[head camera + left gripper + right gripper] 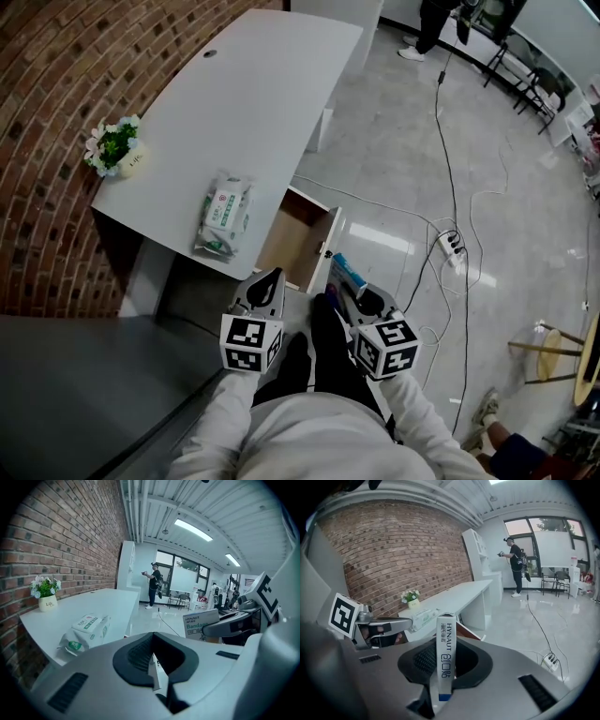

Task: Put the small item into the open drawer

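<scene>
A small blue-and-white bandage box (pixel 348 273) stands on edge between the jaws of my right gripper (pixel 351 287), which is shut on it. In the right gripper view the box (pixel 444 651) rises upright from the jaws. The open drawer (pixel 330 246) sticks out under the white desk (pixel 234 94), just ahead of both grippers, and its wooden inside shows. My left gripper (pixel 270 279) hovers beside the right one with its jaws together and nothing in them. From the left gripper view the box (pixel 200 623) shows at the right.
On the desk lie a pack of wet wipes (pixel 225 217) and a small flower pot (pixel 114 145). A brick wall runs along the left. A power strip (pixel 453 246) and cables lie on the floor to the right. A person (pixel 436 23) stands far off.
</scene>
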The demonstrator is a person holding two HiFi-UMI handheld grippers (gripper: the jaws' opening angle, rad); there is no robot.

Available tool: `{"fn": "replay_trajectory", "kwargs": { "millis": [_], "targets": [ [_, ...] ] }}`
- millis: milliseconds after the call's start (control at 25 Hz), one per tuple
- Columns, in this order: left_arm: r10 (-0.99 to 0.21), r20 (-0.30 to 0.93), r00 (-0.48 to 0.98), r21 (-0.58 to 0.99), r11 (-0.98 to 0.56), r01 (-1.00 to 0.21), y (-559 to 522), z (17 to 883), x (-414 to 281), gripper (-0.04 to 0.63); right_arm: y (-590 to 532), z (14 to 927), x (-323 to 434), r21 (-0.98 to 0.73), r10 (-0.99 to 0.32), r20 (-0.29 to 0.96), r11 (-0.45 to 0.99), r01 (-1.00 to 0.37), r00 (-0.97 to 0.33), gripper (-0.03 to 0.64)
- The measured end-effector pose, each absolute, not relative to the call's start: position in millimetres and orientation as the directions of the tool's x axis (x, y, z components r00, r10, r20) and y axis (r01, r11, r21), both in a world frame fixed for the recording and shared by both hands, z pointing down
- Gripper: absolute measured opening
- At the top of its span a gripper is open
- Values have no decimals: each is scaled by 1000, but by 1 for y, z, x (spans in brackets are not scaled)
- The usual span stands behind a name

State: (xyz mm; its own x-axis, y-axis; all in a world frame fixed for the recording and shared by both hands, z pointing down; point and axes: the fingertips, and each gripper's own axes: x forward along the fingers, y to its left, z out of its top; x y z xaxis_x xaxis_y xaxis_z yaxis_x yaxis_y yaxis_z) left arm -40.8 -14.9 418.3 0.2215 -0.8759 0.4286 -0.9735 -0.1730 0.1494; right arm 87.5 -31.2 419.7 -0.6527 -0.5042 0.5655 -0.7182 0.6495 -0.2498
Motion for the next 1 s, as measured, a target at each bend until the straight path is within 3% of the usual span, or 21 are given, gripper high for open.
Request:
{"fn": "replay_trajectory", "kwargs": {
  "millis": [1000],
  "targets": [
    [-843,537,1,162,102,-981,-94,459,-66,17,-166,499,27,-332,-204,651,790,-515,-732,84]
  ]
}}
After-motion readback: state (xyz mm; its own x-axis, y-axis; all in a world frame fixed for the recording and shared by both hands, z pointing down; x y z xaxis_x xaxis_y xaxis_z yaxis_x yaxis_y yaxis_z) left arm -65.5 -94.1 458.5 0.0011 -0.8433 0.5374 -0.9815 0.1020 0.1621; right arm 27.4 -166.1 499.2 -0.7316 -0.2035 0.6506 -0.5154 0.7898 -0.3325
